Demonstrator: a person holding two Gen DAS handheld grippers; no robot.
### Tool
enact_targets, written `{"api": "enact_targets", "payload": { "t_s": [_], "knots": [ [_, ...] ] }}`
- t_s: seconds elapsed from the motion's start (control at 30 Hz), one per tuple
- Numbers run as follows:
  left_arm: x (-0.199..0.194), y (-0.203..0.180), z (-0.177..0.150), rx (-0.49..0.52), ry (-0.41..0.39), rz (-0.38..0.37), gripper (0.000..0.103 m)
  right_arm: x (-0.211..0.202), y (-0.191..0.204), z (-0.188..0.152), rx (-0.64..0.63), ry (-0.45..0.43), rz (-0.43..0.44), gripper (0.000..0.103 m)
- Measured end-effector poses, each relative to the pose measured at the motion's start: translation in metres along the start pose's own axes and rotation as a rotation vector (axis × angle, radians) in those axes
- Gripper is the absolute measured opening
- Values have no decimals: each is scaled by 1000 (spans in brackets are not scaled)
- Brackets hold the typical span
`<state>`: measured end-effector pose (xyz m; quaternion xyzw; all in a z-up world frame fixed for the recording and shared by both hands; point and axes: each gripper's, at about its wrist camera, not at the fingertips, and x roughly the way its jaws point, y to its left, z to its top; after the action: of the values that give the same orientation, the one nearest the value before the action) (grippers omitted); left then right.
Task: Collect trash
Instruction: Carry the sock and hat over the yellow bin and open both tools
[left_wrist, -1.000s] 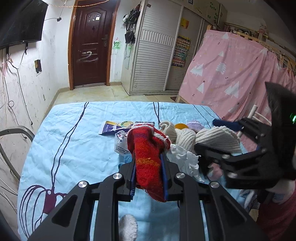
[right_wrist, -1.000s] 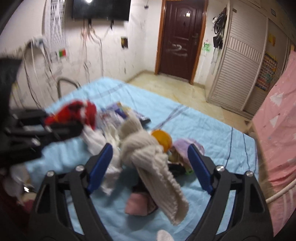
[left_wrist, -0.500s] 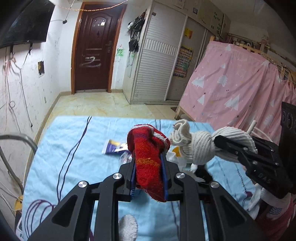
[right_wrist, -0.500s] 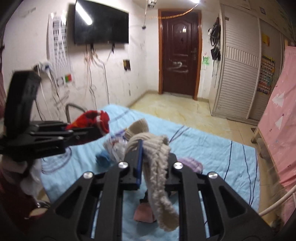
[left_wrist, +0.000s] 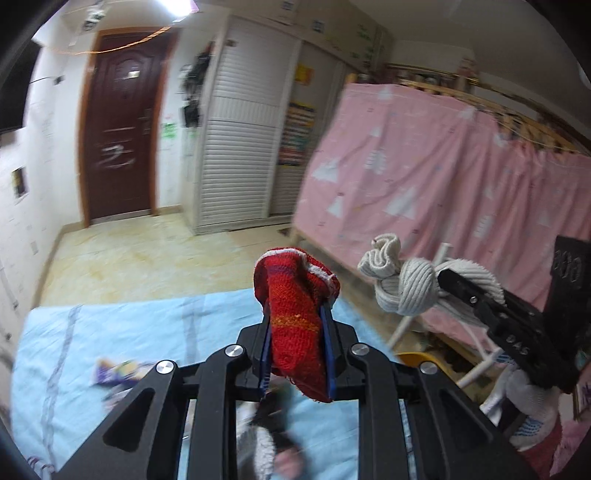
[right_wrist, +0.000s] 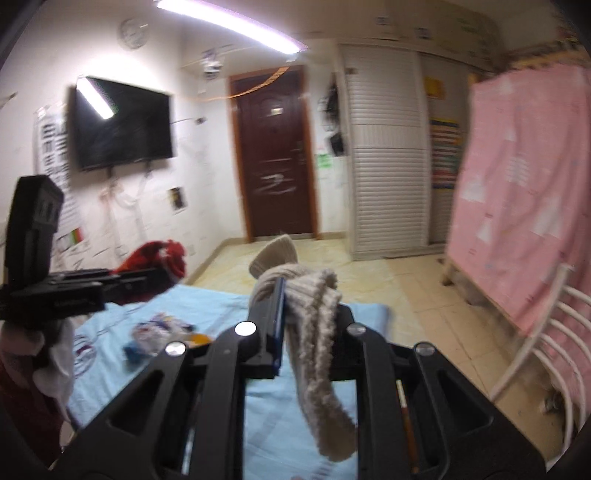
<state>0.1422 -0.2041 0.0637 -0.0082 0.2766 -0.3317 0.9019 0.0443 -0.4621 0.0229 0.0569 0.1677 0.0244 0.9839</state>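
red sock (left_wrist: 295, 325) in left tool (left_wrist: 295, 350) — cream sock (right_wrist: 314, 332) in right tool (right_wrist: 295, 325)

right gripper (right_wrist: 291, 295) clamped cream sock (right_wrist: 317, 332) — both lifted

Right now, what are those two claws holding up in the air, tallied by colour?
Red knit item, in the left claw: 1
Cream knit item, knotted, in the right claw: 1
Total: 2
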Motion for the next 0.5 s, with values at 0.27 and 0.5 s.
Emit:
{"api": "enact_targets", "payload": {
  "t_s": [0.27,0.5],
  "knots": [
    [59,-83,12,94,64,-170,13,-18,-83,-31,84,57,-172,15],
    [114,-146,0,157,179,-258,13,-13,-136,-66,158,160,-227,15]
  ]
}}
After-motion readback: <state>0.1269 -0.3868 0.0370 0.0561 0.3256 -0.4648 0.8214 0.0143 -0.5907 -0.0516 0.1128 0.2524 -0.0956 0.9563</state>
